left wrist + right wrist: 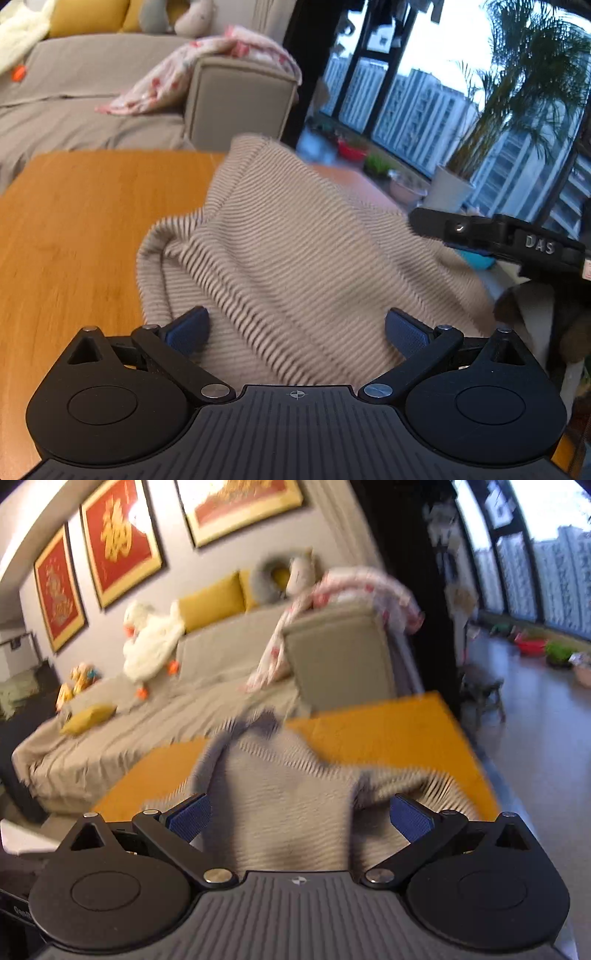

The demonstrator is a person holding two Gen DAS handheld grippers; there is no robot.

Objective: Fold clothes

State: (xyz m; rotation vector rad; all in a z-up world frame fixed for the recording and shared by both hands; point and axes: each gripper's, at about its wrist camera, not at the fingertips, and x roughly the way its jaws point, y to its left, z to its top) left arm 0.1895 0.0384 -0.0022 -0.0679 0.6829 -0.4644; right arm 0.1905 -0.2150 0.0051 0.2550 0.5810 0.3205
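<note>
A beige ribbed sweater [295,240] lies bunched in a heap on the orange wooden bench [81,221], toward its near right part. The left hand-held gripper [295,328] has its blue pads spread wide, cloth lying between them but not pinched. The right hand-held gripper [299,816] is likewise spread wide over the blurred sweater [280,775], clamping nothing. Beyond the bench's far edge stands a grey sofa [207,672] with a pink patterned blanket [207,70] draped over its arm.
</note>
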